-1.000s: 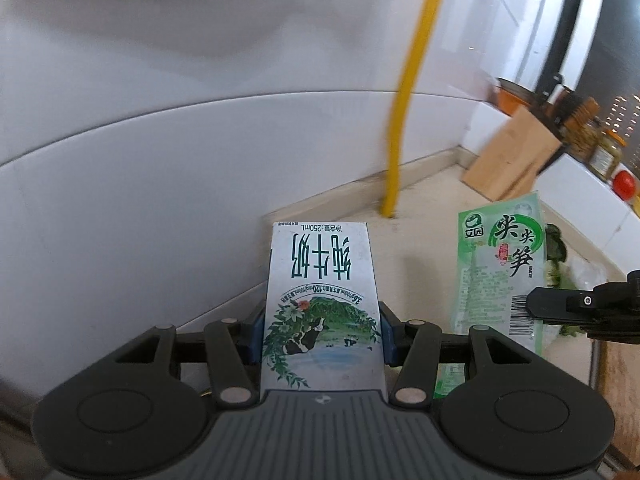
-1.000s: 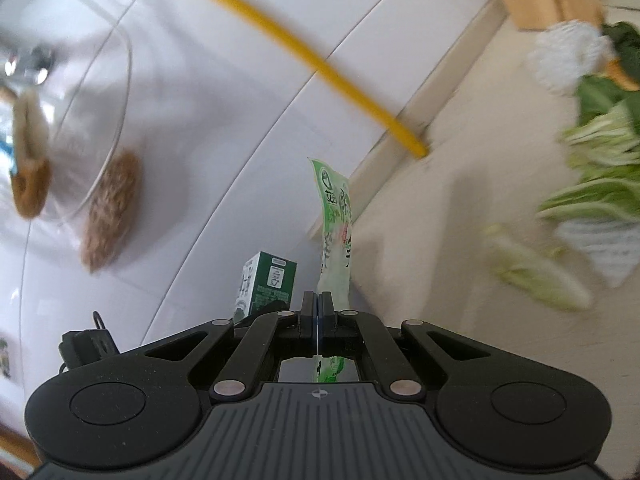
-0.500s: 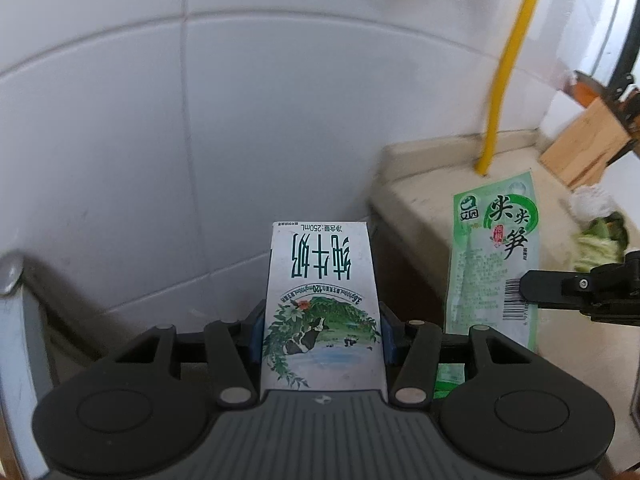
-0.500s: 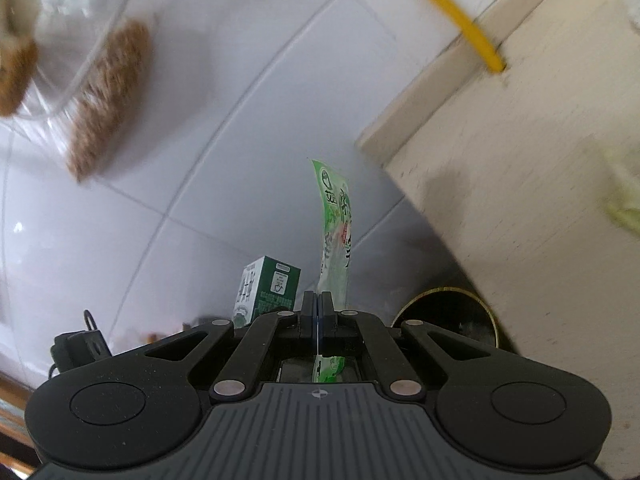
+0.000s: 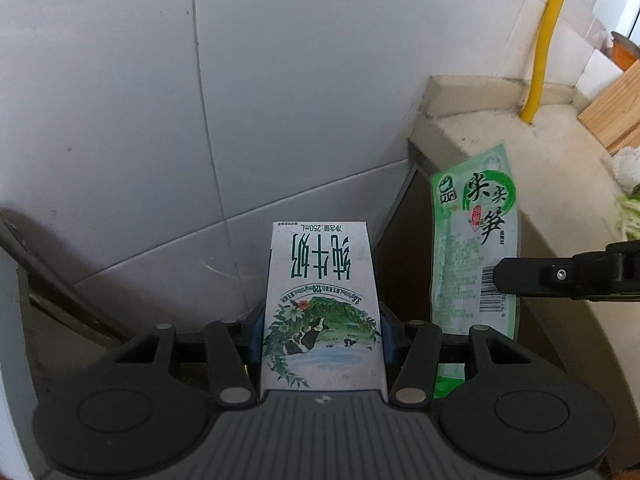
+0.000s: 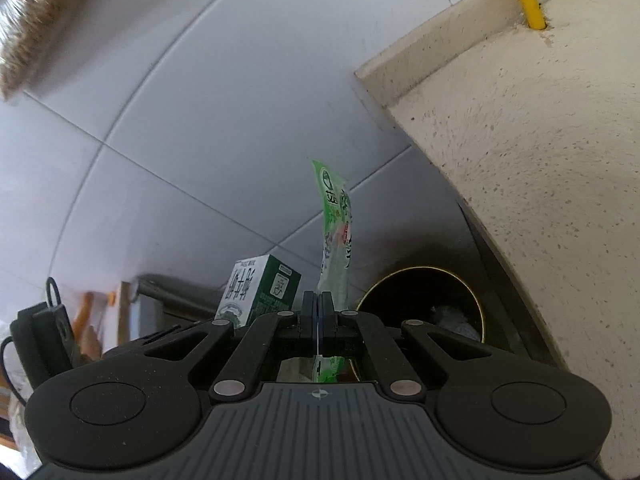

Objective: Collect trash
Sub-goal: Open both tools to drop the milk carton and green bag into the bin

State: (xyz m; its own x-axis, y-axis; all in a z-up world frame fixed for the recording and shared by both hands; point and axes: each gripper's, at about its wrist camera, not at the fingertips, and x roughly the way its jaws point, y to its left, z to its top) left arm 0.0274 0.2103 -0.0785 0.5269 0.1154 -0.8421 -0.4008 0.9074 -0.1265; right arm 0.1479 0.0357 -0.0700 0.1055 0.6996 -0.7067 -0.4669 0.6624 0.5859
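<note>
Left wrist view first: the left gripper (image 5: 322, 328) has its jaws clamped on the milk carton (image 5: 320, 304), which stands centre frame, printed face to the camera and upside down. To the right, the green snack wrapper (image 5: 474, 248) hangs in front of the desk (image 5: 560, 184) edge, and the right gripper (image 5: 500, 280) reaches in from the right border, pinching it near the barcode. White wall tiles (image 5: 280, 100) fill the upper left; a yellow pipe (image 5: 546, 40) runs down at upper right. No bin shows in this view.

Right wrist view: the right gripper (image 6: 319, 312) has its jaws together on the wrapper (image 6: 334, 232), seen edge-on and rising up the middle of the frame. The carton (image 6: 260, 292) sits just left of it. And there is the target, I reckon: a dark round trash bin (image 6: 420, 304) with a brassy rim, lower right of centre, tucked under the desk (image 6: 540, 160) overhang, some rubbish already inside.

To do this drop well, bring each piece squarely over the bin mouth before letting go. The wrapper is light and floppy, so take it low, or it may flutter past the rim. Release 1 piece at a time, since both hands crowd the same opening. Mind the overhang above the bin.
</note>
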